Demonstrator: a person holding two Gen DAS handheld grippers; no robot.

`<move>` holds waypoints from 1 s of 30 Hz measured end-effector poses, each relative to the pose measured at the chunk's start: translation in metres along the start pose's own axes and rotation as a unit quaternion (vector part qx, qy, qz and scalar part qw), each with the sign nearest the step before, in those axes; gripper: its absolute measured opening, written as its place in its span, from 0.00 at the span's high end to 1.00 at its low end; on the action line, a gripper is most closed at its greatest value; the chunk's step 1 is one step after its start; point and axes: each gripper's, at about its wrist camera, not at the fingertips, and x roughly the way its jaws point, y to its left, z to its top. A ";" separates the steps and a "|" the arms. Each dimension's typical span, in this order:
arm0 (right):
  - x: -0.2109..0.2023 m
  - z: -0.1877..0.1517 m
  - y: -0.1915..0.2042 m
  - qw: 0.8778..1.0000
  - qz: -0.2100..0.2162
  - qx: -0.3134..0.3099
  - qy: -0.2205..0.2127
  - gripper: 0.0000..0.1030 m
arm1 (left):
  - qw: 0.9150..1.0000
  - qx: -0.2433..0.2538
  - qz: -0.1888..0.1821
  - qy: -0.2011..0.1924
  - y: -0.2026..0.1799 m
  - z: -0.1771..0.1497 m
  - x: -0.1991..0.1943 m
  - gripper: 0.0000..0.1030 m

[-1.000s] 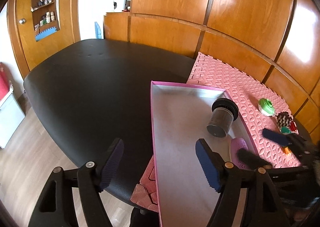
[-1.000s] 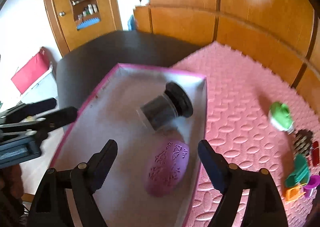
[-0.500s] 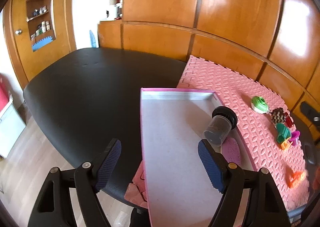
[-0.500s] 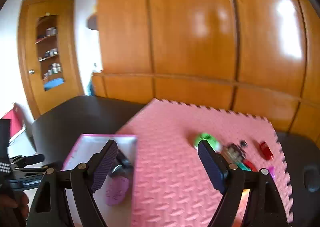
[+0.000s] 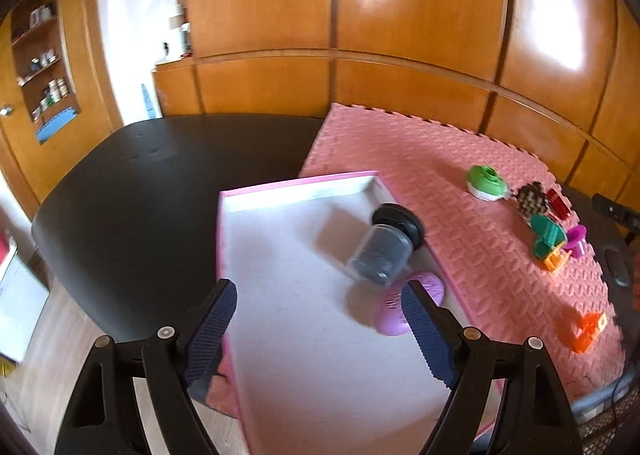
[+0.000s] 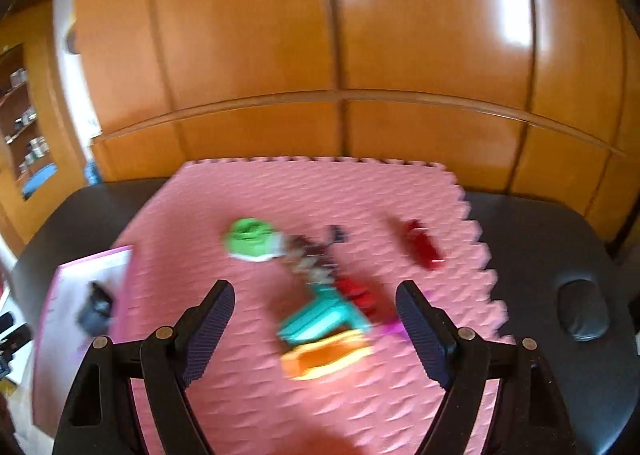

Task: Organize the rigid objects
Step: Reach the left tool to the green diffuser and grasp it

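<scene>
A pink-rimmed tray [image 5: 296, 187] lies on the pink foam mat [image 5: 420, 159]. In it a clear jar with a black lid [image 5: 384, 251] lies on its side beside a purple egg-shaped piece [image 5: 394, 309]. My left gripper [image 5: 318, 295] hovers over the tray's near half, its jaws opening with nothing gripped. My right gripper [image 6: 314, 303] stands open over the mat [image 6: 280, 191], above a blurred teal piece [image 6: 324, 317] and an orange piece [image 6: 324, 355]. A green round piece [image 6: 250, 239] and a red piece [image 6: 424, 249] lie beyond.
More small toys cluster on the mat's right side: a green disc [image 5: 486, 183], a brown spiky piece [image 5: 530, 201], a teal piece [image 5: 546, 235] and an orange piece [image 5: 584, 331]. The black table [image 5: 140, 183] reaches left. Wooden wall panels [image 6: 340, 35] stand close behind.
My right gripper swung away from the tray, rightward over the loose toys on the mat. My left gripper shifted over the tray and rolled, and its jaws widened a little.
</scene>
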 end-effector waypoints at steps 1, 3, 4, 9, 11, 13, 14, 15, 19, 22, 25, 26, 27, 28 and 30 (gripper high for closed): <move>0.004 0.000 -0.014 1.000 -0.007 0.012 0.000 0.19 | 1.000 0.004 -0.002 0.000 -0.004 0.001 0.000 0.18; 0.005 -0.003 -0.039 0.999 -0.016 0.038 -0.002 0.19 | 1.000 0.017 -0.008 0.000 -0.016 0.006 0.001 0.16; 0.007 -0.008 -0.057 0.998 -0.019 0.067 -0.001 0.19 | 1.000 0.024 -0.013 0.001 -0.022 0.009 0.002 0.14; 0.011 -0.014 -0.105 0.986 -0.025 0.164 0.013 0.18 | 0.998 0.048 -0.047 0.010 -0.062 0.028 0.011 0.11; 0.009 -0.014 -0.110 0.983 -0.018 0.182 0.011 0.18 | 0.996 0.057 -0.059 0.015 -0.079 0.034 0.017 0.11; 0.009 -0.015 -0.110 0.983 -0.013 0.184 0.016 0.18 | 0.995 0.069 -0.066 0.020 -0.093 0.039 0.025 0.11; 0.010 -0.015 -0.109 0.983 -0.009 0.181 0.019 0.18 | 0.994 0.077 -0.070 0.025 -0.103 0.042 0.031 0.11; 0.010 -0.014 -0.106 0.984 -0.008 0.178 0.023 0.18 | 0.993 0.084 -0.076 0.028 -0.111 0.045 0.035 0.11; 0.012 -0.014 -0.096 0.986 -0.004 0.163 0.032 0.18 | 0.991 0.091 -0.082 0.052 -0.135 0.056 0.059 0.11; 0.013 -0.014 -0.093 0.987 -0.001 0.157 0.032 0.18 | 0.989 0.075 -0.100 0.085 -0.148 0.066 0.082 0.11; 0.013 -0.014 -0.093 0.987 0.001 0.158 0.034 0.18 | 0.983 0.043 -0.125 0.126 -0.158 0.074 0.106 0.11; 0.013 -0.014 -0.094 0.987 0.002 0.160 0.034 0.18 | 0.981 0.024 -0.133 0.138 -0.160 0.078 0.115 0.11; 0.013 -0.014 -0.095 0.986 0.003 0.161 0.034 0.18 | 0.980 0.013 -0.136 0.145 -0.161 0.079 0.121 0.11; 0.013 -0.014 -0.096 0.986 0.003 0.164 0.035 0.18 | 0.978 0.002 -0.141 0.155 -0.163 0.081 0.127 0.11; 0.014 -0.014 -0.097 0.985 0.005 0.167 0.037 0.18 | 0.970 -0.030 -0.165 0.177 -0.166 0.086 0.141 0.11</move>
